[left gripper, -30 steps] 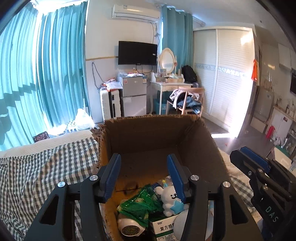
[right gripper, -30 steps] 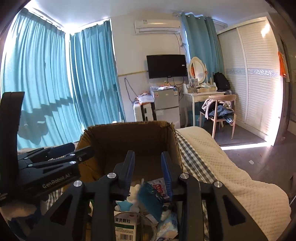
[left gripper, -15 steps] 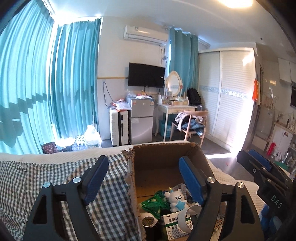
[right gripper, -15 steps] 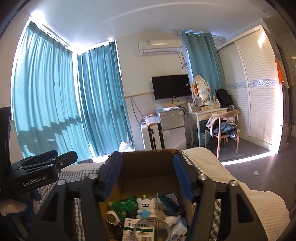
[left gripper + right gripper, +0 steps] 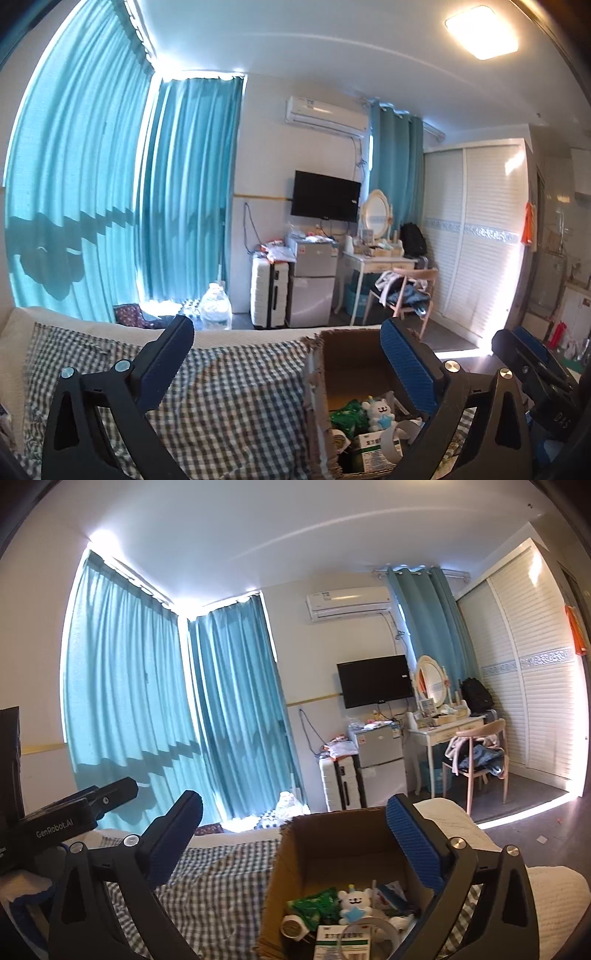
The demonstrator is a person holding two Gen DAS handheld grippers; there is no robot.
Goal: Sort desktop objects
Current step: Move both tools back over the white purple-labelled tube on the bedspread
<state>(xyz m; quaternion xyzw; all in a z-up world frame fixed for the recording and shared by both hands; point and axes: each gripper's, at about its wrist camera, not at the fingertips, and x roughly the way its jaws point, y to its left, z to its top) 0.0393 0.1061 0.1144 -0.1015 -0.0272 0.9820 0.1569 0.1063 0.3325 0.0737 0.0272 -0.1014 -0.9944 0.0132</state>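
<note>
An open cardboard box (image 5: 351, 365) stands on the bed. It holds a white bear toy (image 5: 378, 415), a green packet (image 5: 347, 417), a medicine carton (image 5: 376, 448) and a tape roll (image 5: 395, 439). My left gripper (image 5: 286, 328) hangs above and to the left of the box, its jaws opening wide with nothing between them. My right gripper (image 5: 295, 801) is raised over the near side of the box (image 5: 332, 842), jaws also opening and empty. The bear (image 5: 354, 902) and the carton (image 5: 341, 941) lie below it.
A checked cloth (image 5: 229, 398) covers the bed left of the box, with a white quilt (image 5: 546, 904) to the right. Beyond the bed are teal curtains, a white suitcase (image 5: 267, 291), a small fridge (image 5: 312, 288), a dressing table and a chair (image 5: 476, 760).
Both grippers have lifted up and back from the box and spread their jaws from fairly narrow to wide. The box now sits lower and smaller in both views.
</note>
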